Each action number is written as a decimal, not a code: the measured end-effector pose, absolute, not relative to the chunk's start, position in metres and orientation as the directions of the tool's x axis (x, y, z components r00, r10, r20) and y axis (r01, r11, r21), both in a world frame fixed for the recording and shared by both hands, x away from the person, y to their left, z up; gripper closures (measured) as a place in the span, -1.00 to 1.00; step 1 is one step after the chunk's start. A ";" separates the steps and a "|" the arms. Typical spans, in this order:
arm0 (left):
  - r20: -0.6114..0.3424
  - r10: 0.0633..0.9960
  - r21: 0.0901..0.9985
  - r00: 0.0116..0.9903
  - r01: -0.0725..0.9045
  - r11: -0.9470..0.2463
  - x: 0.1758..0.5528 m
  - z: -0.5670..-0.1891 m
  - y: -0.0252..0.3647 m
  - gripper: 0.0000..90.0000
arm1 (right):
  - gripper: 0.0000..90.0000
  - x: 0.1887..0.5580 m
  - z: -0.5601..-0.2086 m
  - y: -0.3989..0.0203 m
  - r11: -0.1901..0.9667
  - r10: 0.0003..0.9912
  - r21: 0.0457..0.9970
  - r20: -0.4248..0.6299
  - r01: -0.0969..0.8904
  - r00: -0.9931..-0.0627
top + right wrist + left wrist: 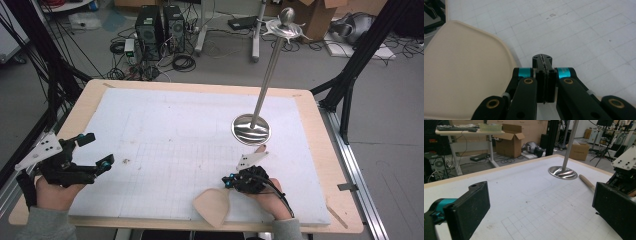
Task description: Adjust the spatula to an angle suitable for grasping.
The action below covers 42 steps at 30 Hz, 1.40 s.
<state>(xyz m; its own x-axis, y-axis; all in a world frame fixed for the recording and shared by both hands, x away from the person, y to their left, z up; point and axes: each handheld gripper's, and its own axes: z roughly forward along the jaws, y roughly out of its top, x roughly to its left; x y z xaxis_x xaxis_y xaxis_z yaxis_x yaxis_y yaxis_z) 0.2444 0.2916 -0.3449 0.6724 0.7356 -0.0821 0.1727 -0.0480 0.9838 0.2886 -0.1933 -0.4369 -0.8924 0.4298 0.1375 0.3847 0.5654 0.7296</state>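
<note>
A: High view first: how far along does the work look?

B: Barely begun, I'd judge. The wooden spatula (pixel 215 205) lies flat at the near edge of the worktop (pixel 320 125), beside the right gripper (pixel 231 182). The metal stand (pixel 251 128) rises far right with nothing hanging from its top hooks. Lifting the spatula and carrying it there seems left to do.

A: And the grippers?

B: Left gripper (pixel 98 150) hovers near left, jaws spread wide, empty. Right gripper's jaws are pressed together on nothing.

A: Which view settles that?

B: Right gripper view: the closed jaws sit just beside the spatula's blade (pixel 461 75). Left gripper view adds the handle (pixel 587 183) lying near the stand's base (pixel 563 173).
</note>
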 end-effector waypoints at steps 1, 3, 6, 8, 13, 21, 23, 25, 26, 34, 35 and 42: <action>-0.082 0.736 0.984 0.672 0.173 -0.048 0.244 -0.345 0.292 -0.96 | 1.00 0.288 -0.437 -0.194 0.569 0.426 0.730 0.131 0.377 -0.895; -0.083 0.735 0.983 0.673 0.175 -0.049 0.245 -0.345 0.291 -0.96 | 1.00 0.286 -0.438 -0.195 0.571 0.423 0.728 0.136 0.380 -0.896; -0.079 0.740 0.985 0.668 0.169 -0.047 0.244 -0.345 0.292 -0.96 | 1.00 0.284 -0.437 -0.196 0.577 0.418 0.724 0.134 0.377 -0.899; -0.083 0.742 0.985 0.665 0.166 -0.039 0.244 -0.344 0.293 -0.96 | 1.00 0.282 -0.437 -0.197 0.578 0.416 0.724 0.136 0.377 -0.899; -0.079 0.745 0.988 0.663 0.150 -0.029 0.242 -0.342 0.295 -0.96 | 1.00 0.281 -0.437 -0.197 0.584 0.412 0.720 0.133 0.374 -0.901; -0.088 0.747 0.986 0.659 0.165 -0.030 0.245 -0.345 0.297 -0.96 | 1.00 0.284 -0.424 -0.208 0.524 0.401 0.775 0.140 0.353 -0.905; -0.088 0.745 0.985 0.662 0.168 -0.033 0.245 -0.345 0.297 -0.96 | 1.00 0.284 -0.420 -0.212 0.505 0.416 0.786 0.140 0.356 -0.899; -0.085 0.744 0.985 0.663 0.167 -0.036 0.245 -0.345 0.296 -0.96 | 1.00 0.286 -0.411 -0.225 0.473 0.451 0.806 0.124 0.355 -0.884; -0.086 0.742 0.985 0.664 0.167 -0.035 0.245 -0.345 0.295 -0.96 | 1.00 0.287 -0.408 -0.229 0.461 0.462 0.812 0.124 0.358 -0.878; -0.083 0.742 0.985 0.665 0.170 -0.042 0.246 -0.346 0.294 -0.96 | 1.00 0.294 -0.403 -0.259 0.447 0.558 0.809 0.081 0.381 -0.826; -0.083 0.742 0.985 0.665 0.170 -0.042 0.246 -0.346 0.294 -0.96 | 1.00 0.294 -0.403 -0.259 0.447 0.558 0.809 0.081 0.381 -0.826; -0.086 0.741 0.983 0.666 0.177 -0.044 0.247 -0.348 0.293 -0.96 | 1.00 0.305 -0.410 -0.283 0.415 0.656 0.802 0.065 0.431 -0.752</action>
<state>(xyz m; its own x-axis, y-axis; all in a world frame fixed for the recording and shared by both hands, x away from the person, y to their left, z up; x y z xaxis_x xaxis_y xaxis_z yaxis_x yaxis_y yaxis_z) 0.2474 0.2932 -0.3476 0.6661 0.7409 -0.0861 0.1766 -0.0445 0.9833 0.3051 -0.2834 -0.4102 -0.7523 0.6556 0.0648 0.4306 0.4149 0.8015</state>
